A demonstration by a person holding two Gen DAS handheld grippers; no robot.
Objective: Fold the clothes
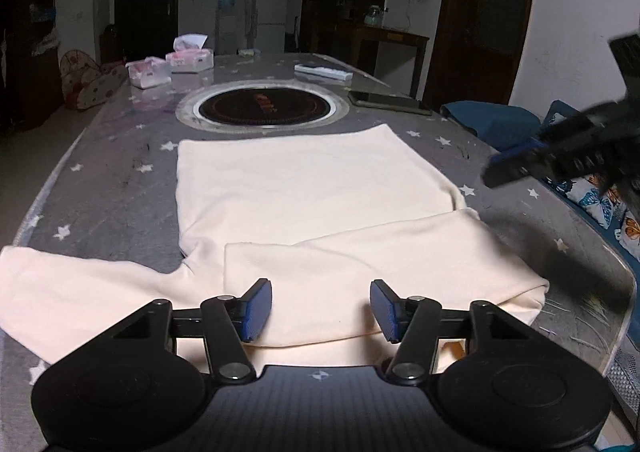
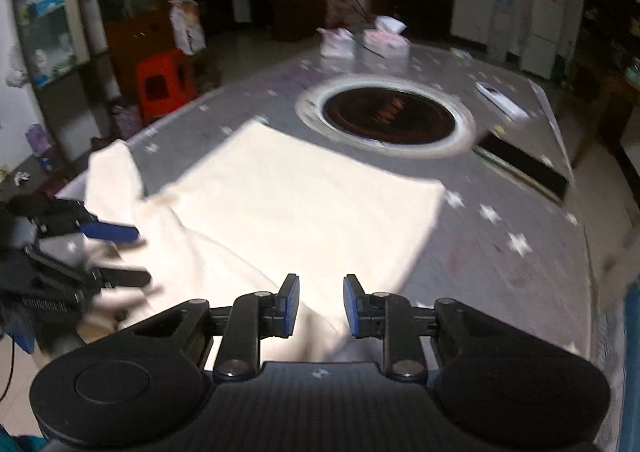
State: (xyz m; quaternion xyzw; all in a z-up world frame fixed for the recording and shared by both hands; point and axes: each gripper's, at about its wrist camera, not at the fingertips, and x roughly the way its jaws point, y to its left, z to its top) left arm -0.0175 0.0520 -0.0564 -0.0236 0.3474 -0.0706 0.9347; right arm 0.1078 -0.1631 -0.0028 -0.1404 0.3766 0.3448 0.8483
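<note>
left gripper (image 1: 321,310): jaws wide apart with nothing between them, blue pads facing each other over the near part of the garment; whether the pads touch the cloth cannot be told
right gripper (image 2: 321,306): jaws open to a middling gap, nothing clamped; cloth lies below and just ahead of the gap
cream garment (image 1: 304,188): spread flat on the counter straight ahead of the left jaws; its body reaches away from them toward the round hob
folded sleeve (image 1: 380,248): laid across the garment just beyond the left jaws, running from ahead of the left pad off to the right of the right pad
other sleeve (image 1: 72,284): stretched out flat to the left of the left jaws, unfolded
garment from the right wrist view (image 2: 304,208): ahead of the right jaws and to their left, one part bunched and raised near the counter's left edge
counter (image 1: 116,164): grey cover with white stars, carries the garment
round hob (image 1: 264,106): set in the counter, beyond the garment's far edge
tissue packs (image 1: 168,64): far past the hob, left of the left jaws' line
dark tablet (image 1: 386,100): flat on the counter, right of the hob
each gripper in the other's view: right one blurred at the right edge, left one blurred at the left edge
</note>
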